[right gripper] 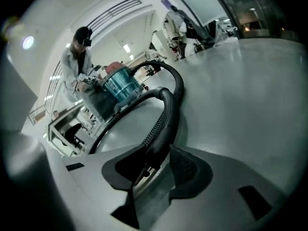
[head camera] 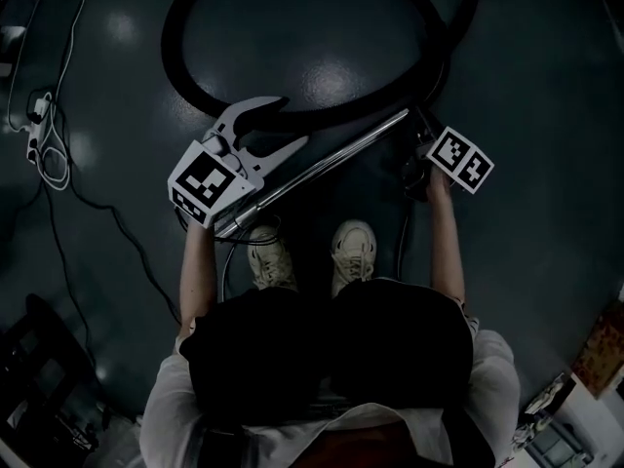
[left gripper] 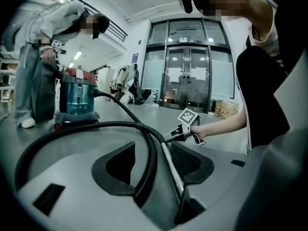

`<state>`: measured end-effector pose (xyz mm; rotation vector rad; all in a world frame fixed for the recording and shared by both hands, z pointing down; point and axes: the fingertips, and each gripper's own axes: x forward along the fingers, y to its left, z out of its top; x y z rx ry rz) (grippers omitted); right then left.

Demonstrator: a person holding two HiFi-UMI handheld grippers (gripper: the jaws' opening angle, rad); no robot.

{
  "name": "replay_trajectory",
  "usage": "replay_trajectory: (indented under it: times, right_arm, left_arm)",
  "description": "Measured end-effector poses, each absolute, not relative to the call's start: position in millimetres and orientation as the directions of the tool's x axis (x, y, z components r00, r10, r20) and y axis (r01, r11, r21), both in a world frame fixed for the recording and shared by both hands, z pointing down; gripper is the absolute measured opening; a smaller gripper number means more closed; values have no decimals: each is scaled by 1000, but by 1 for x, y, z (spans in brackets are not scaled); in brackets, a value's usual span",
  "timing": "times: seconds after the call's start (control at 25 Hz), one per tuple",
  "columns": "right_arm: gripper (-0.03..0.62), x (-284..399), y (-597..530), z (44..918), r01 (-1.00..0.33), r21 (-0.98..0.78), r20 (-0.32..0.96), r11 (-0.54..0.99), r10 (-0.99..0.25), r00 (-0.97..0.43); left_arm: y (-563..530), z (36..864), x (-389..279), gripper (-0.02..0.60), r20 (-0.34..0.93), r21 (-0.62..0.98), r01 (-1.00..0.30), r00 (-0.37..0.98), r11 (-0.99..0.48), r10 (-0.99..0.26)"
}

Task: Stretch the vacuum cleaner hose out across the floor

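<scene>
The black vacuum hose (head camera: 195, 78) lies in a big loop on the dark floor in front of my feet. Its metal wand (head camera: 331, 160) runs diagonally from my left gripper to my right one. The left gripper (head camera: 292, 122) hovers over the wand's lower end with its white jaws spread open. In the left gripper view (left gripper: 155, 150) the hose (left gripper: 147, 170) and wand (left gripper: 169, 163) pass between the pads. The right gripper (head camera: 421, 142) sits at the wand's upper end. It (right gripper: 161, 165) stands open with the hose's bent black handle (right gripper: 166, 124) between the jaws.
The teal vacuum canister (left gripper: 77, 97) stands at the hose's far end, with a person (left gripper: 33, 57) bent over it. Loose cables (head camera: 51, 159) trail across the floor at the left. A dark crate (head camera: 39, 359) sits at lower left. Glass doors (left gripper: 190, 76) are far behind.
</scene>
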<state>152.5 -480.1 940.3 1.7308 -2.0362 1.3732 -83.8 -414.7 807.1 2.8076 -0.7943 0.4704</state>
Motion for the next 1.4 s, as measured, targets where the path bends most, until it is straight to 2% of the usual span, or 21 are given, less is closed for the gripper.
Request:
replay_trajectory:
  times: [0.32, 0.56, 0.84, 1.04, 1.4]
  right_arm:
    - [141, 113, -438, 948, -601, -780, 558, -177, -632, -538]
    - [141, 42, -391, 957, -411, -880, 474, -237, -500, -725]
    - [169, 5, -401, 976, -420, -876, 482, -236, -437, -760]
    - [169, 1, -410, 967, -423, -872, 488, -247, -496, -718]
    - [172, -2, -410, 975, -393, -874, 486, -287, -485, -727]
  left_arm:
    - [-407, 833, -56, 239, 360, 170, -481, 843, -860, -400]
    - [-395, 851, -49, 239, 375, 198, -460, 851, -866, -366]
    - [-396, 857, -43, 239, 379, 208, -451, 855, -868, -354]
    - [-380, 916, -44, 239, 570, 129, -441, 766, -888, -297]
    - [-368, 949, -37, 239, 660, 276, -404, 740, -872, -134]
